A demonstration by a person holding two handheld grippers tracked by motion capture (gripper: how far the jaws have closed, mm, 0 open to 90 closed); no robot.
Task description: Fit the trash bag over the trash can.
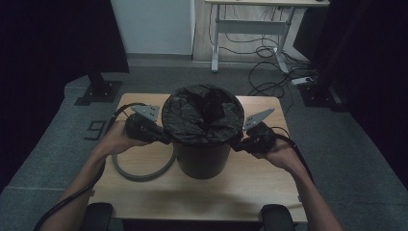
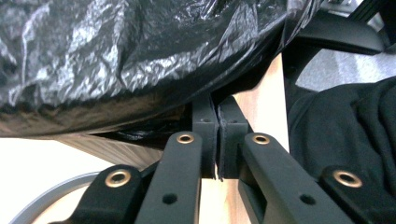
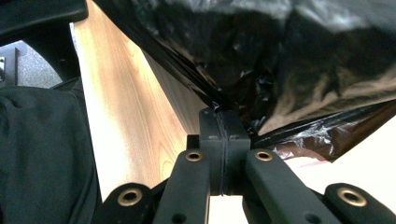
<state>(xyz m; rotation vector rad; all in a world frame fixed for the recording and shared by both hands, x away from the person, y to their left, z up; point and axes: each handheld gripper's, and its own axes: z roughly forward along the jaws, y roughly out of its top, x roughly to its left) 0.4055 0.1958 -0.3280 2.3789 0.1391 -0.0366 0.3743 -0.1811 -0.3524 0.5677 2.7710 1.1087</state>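
Two grippers are working opposite sides of one bin, and the risks run from the largest thing down.

The table [image 1: 144, 192] is carrying the bin [image 1: 202, 161] near its middle. The bin is standing upright, with nothing bracing it. Judgement: if one hand is pulling down harder than the other, the bin could be tipping or sliding toward that side.

The black bag [image 1: 202, 115] is lining the bin, its edge folded over the rim and draping down the outside; a bunched lump of film is sitting inside toward 12 o'clock. Judgement: the film looks thin and is being stretched at two small points, so tearing at either pinch is the likeliest fault, and an uneven pull could be dragging the fold off the rim at 12 or 6 o'clock.

A grey hoop [image 1: 139, 171] is lying flat at the bin's 8 o'clock, just beside its base. Judgement: a shifted bin could be riding up onto it.

The left gripper [image 2: 218, 123] is at the bin's 9 o'clock, jaws clenched, their tips under the hanging bag skirt; whether film is caught between them I cannot tell. The right gripper [image 3: 219, 116] is at 3 o'clock, jaws clamped on the bag's edge, which is running taut from the tips. Judgement: so shallow a bite could be slipping free.
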